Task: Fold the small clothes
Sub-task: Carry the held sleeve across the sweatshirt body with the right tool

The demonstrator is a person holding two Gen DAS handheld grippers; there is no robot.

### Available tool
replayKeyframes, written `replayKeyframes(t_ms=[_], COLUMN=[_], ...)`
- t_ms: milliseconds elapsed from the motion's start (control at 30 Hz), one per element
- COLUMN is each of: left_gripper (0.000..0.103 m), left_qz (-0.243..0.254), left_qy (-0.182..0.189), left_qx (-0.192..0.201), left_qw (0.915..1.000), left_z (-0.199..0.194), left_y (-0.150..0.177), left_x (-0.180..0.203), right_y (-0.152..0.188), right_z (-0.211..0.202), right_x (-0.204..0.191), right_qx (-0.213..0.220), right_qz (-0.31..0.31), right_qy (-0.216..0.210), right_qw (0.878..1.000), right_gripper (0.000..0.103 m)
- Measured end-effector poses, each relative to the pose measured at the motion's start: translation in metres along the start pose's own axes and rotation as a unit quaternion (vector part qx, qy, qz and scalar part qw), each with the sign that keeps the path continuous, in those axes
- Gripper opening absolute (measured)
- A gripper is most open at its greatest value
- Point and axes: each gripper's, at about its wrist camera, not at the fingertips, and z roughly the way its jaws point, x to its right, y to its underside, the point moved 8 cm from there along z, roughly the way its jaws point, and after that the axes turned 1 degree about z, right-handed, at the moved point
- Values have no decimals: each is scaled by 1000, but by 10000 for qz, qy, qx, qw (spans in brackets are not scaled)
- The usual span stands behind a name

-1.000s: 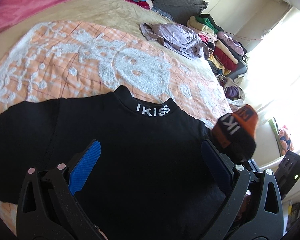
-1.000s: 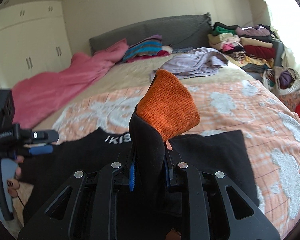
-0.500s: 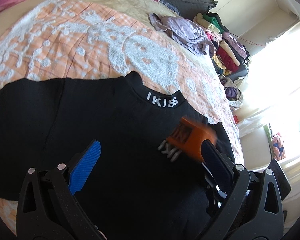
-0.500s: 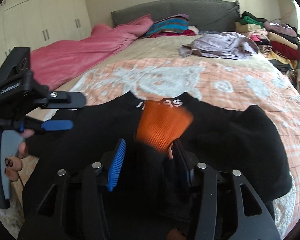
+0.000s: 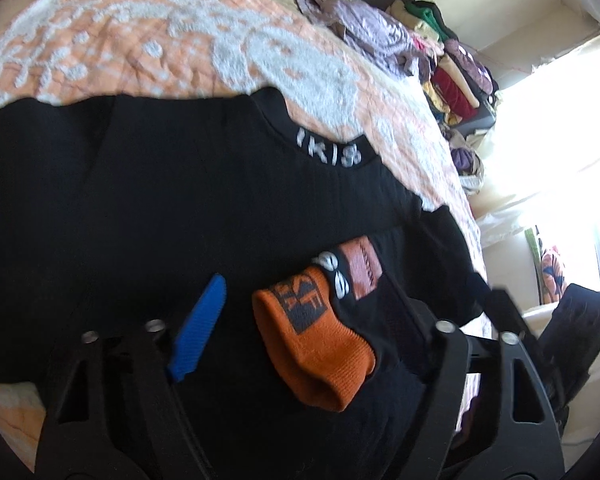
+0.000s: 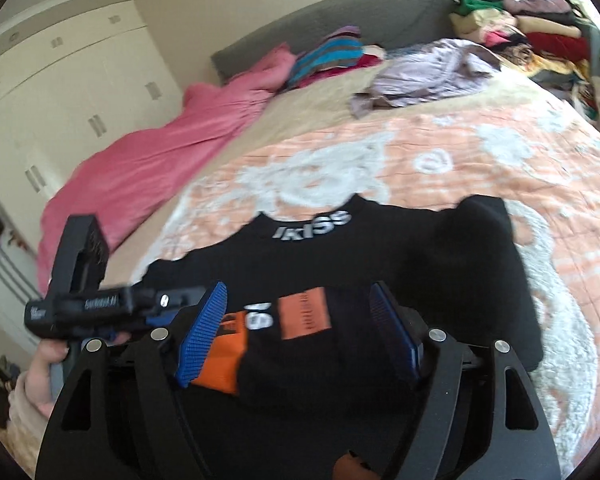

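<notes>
the main risk was that the sleeve (image 5: 320, 328), folded in across the black sweater (image 5: 160, 208) and lying loose between the jaws of both claws, would slide back off the chest, or that the left claw (image 5: 316, 320), whose jaws had just been narrowing around the orange cuff (image 5: 316, 356) without the pads visibly pressing it, would drag the fold askew. the right claw (image 6: 300, 328) had just been opening and stood wide, holding nothing. the sweater lay flat on the orange quilt (image 6: 520, 168) just ahead of both claws, white-lettered collar (image 6: 312, 226) at the far edge, orange patches on the sleeve.
</notes>
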Motion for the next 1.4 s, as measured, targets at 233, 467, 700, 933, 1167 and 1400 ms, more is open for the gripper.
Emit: replayKeyframes(t_ms=[233, 467, 700, 933, 1167, 1400], left_gripper=[18, 4, 4, 4, 4, 4], left_qz=[311, 756, 1057, 987, 694, 546], left_qy=[-439, -286, -22, -23, -288, -562], left_qx=[-43, 216, 703, 827, 566, 452], left_qw=[9985, 9965, 9919, 9917, 9956, 9959], left_z=[21, 1, -43, -65, -50, -41], left_y=[13, -4, -34, -40, -28, -23], left_x=[10, 40, 71, 56, 14, -16], right_y=[-6, -18, -20, -15, -8, -4], right_z=[-11, -37, -62, -53, -33, -21], right_x=[25, 76, 120, 121, 104, 89], right_qx=[137, 390, 654, 443, 201, 66], right_qz=[289, 519, 1035, 960, 672, 417], right_qy=[188, 1003, 1280, 1489, 1521, 1447], right_qw=[9993, 9928, 9842, 9832, 9859, 9886], right_gripper=[73, 73, 73, 73, 73, 73])
